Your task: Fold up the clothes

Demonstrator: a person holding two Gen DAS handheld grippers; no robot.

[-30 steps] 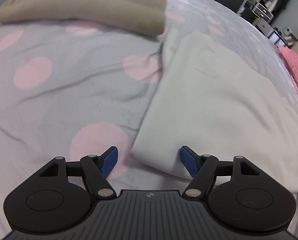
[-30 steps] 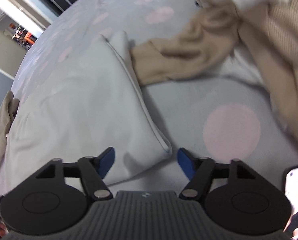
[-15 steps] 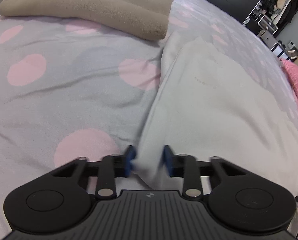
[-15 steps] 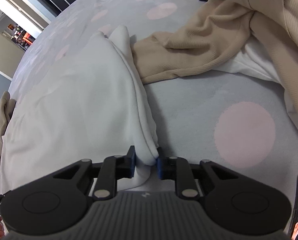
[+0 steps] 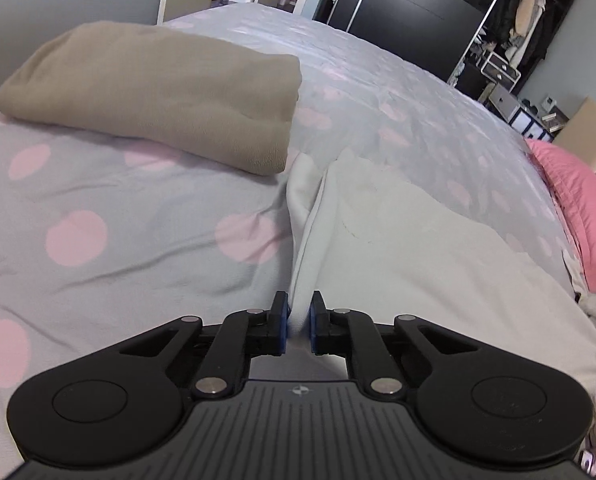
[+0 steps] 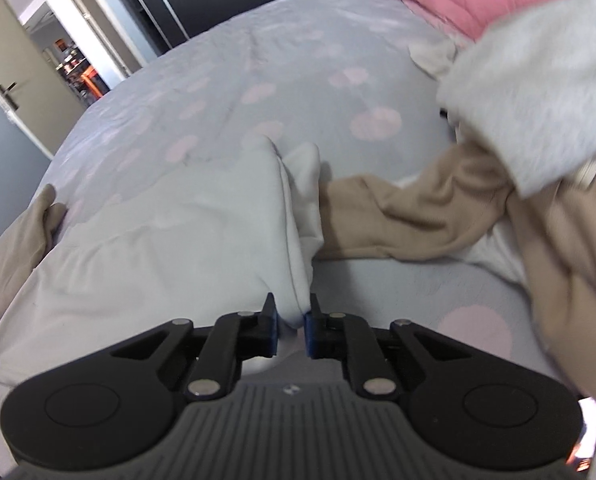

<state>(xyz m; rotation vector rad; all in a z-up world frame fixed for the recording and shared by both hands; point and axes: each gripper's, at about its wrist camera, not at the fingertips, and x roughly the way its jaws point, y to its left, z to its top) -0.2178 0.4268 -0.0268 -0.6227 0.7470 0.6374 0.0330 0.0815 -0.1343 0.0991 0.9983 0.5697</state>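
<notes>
A white garment lies spread on the grey bed cover with pink dots. My left gripper pinches the garment's near left corner, its jaws still closing, and the cloth rises in a taut ridge between the blue pads. In the right wrist view the same white garment has its near right corner lifted in my right gripper, whose jaws are also closing with the folded hem between the pads.
A folded tan garment rests at the far left. A loose tan piece and a white fluffy one are heaped at the right, touching the white garment's far edge. A pink pillow lies beyond.
Both grippers went from wide open around the garment's near corners to pinching them. Both then rose, pulling the near edge up off the bed.
</notes>
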